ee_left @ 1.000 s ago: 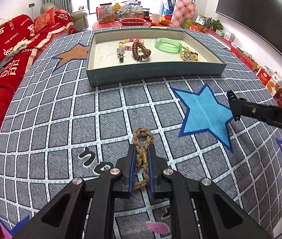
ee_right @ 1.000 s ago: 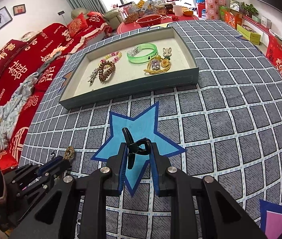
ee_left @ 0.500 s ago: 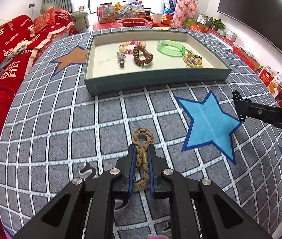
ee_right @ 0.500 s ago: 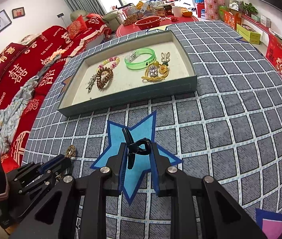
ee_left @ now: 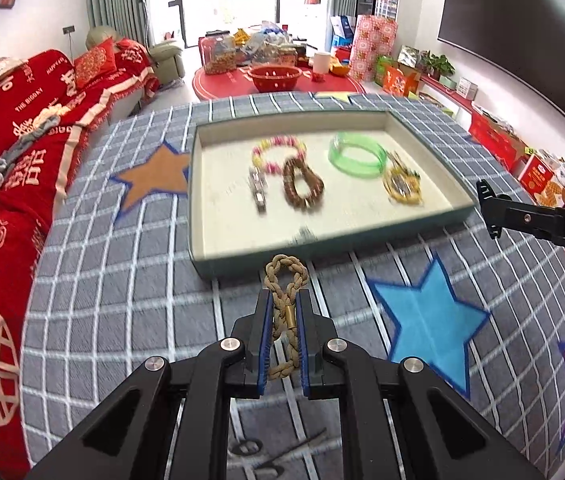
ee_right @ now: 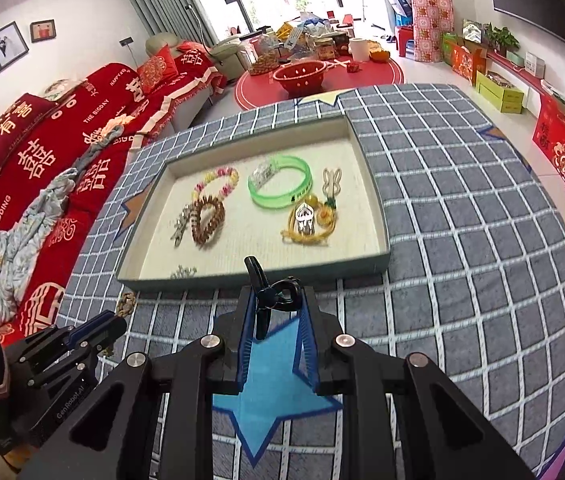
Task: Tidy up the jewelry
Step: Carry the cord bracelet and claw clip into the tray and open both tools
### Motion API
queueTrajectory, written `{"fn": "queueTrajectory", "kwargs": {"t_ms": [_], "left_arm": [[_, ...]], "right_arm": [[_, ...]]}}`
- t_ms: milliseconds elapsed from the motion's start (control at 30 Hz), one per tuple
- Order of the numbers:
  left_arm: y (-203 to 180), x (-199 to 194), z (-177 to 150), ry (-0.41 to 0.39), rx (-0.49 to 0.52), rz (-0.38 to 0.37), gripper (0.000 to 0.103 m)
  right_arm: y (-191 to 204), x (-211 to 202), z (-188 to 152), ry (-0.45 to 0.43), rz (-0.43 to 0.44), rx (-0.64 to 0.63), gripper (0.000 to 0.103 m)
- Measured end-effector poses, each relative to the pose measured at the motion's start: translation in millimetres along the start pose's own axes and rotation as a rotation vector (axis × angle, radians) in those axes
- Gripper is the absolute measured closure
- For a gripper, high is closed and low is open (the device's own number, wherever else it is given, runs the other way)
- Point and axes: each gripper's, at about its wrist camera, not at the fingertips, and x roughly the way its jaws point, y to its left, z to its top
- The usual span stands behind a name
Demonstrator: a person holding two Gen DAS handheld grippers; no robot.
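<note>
Jewelry in hand: a braided cord bracelet is clamped between the jaws of the left gripper, its long axis running along the fingers, its loop end poking out ahead toward the tray.
Right gripper: jaws clenched on a small black hair clip, which stands roughly upright between the pads.
Under the grippers: a grey checked table cover with a blue star pattern; both carried pieces are off it, in the air.
Key relation: the tray lies straight ahead of both grippers and below them, its near wall just beyond the bracelet's loop in the left wrist view. My reading is that neither hand is clearly nearer; they sit side by side.
Tray contents: a brown bead bracelet and a pastel bead bracelet to the left, a green bangle and a yellow corded charm to the right, with bare floor near the front wall.
Likely next need: carry both pieces over the near wall before letting go.
Beyond: a red sofa, far off.
</note>
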Motion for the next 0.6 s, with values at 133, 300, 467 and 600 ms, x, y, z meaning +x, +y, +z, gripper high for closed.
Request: {"fn": "queueTrajectory", "kwargs": {"t_ms": [133, 300, 467, 600], "left_arm": [[5.3, 2.8, 17.4, -0.026, -0.017, 0.0, 0.078], [11.2, 14.2, 32.9, -0.027, -0.037, 0.002, 0.078], [16.5, 29.2, 39.2, -0.008, -0.034, 0.019, 0.078], [20.7, 38.4, 48.1, 0.004, -0.049, 0.011, 0.078]], "right_arm": [[2.8, 2.1, 16.2, -0.011, -0.003, -0.011, 0.079], [5.9, 12.0, 32.8, -0.004, -0.002, -0.02, 0.079], [9.3, 24.0, 43.2, 0.016, -0.017, -0.045, 0.079], [10.5, 31.7, 51.9, 0.025, -0.021, -0.053, 0.079]]}}
